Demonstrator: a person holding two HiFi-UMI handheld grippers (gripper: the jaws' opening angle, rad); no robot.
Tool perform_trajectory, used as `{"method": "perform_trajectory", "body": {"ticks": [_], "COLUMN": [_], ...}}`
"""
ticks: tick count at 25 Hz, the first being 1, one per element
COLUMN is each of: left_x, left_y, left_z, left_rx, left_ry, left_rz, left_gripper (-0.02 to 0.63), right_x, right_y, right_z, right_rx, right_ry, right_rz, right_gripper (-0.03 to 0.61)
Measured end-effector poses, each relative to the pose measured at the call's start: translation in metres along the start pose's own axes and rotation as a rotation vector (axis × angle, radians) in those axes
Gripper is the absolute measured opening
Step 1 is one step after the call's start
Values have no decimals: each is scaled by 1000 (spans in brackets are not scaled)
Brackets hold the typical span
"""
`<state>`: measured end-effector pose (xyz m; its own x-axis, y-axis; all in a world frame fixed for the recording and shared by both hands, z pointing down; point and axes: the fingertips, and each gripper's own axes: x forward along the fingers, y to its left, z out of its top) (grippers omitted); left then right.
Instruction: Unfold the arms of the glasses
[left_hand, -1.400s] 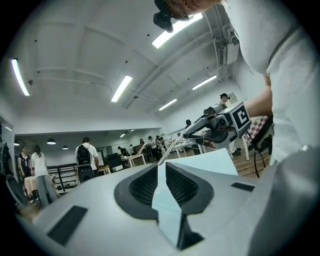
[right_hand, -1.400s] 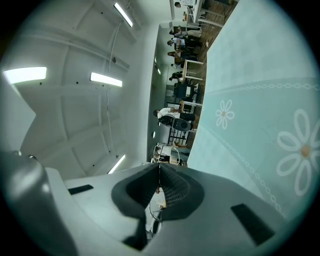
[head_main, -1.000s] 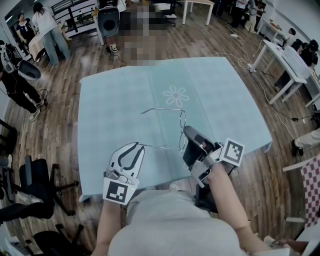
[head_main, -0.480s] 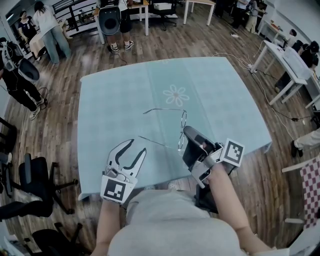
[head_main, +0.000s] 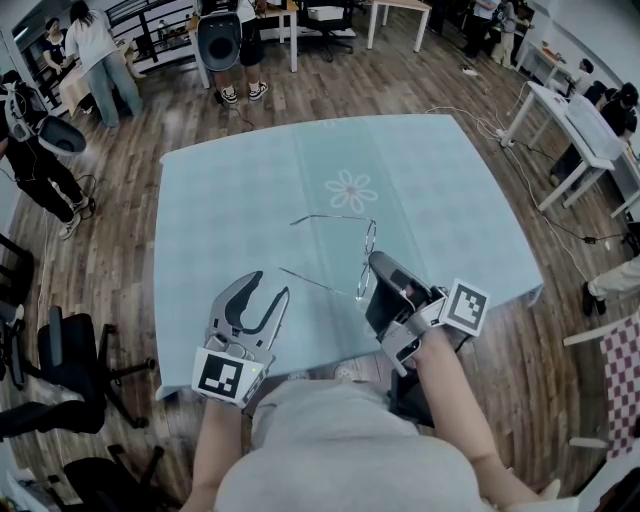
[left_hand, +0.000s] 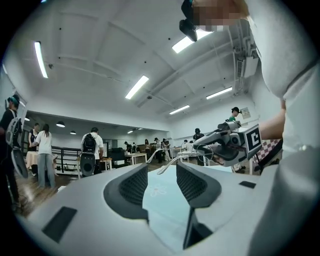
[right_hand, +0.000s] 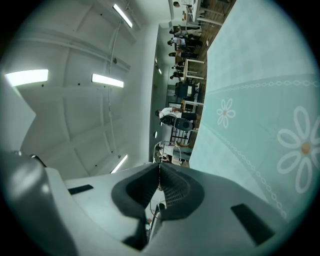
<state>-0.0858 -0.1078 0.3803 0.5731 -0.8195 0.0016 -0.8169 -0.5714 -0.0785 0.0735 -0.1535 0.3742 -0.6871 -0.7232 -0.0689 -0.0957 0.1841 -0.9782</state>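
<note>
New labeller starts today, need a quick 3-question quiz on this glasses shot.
1. True or false: both arms of the glasses lie folded against the lenses.
2. Which gripper clamps the glasses? A: left gripper. B: right gripper. C: both.
3. What is printed on the tablecloth beyond the glasses?
Key: 1 false, both arms stick out. 2 B; the left jaws are opening, with nothing between them. 3 a white flower.
</note>
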Motion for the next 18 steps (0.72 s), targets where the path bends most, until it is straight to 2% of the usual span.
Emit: {"method": "perform_trajectory", "body": {"ticks": [6,13,18], "left_x": [2,9,18], "left_y": [4,7,7], "left_z": [1,3,11], "left_rx": [-38,-51,-35], "left_ry": [-5,2,-9], "left_rz": [50,148,206], "left_gripper": [156,72,12], "right_x": [-1,-5,0], "right_y": [-6,-4,-3], "right_z": [5,20,25], "right_rx": [-16,-91,-120], "right_ry": [-69,-212,-271], "right_rz": [-16,-35,-48], "right_gripper": [12,12,12]}}
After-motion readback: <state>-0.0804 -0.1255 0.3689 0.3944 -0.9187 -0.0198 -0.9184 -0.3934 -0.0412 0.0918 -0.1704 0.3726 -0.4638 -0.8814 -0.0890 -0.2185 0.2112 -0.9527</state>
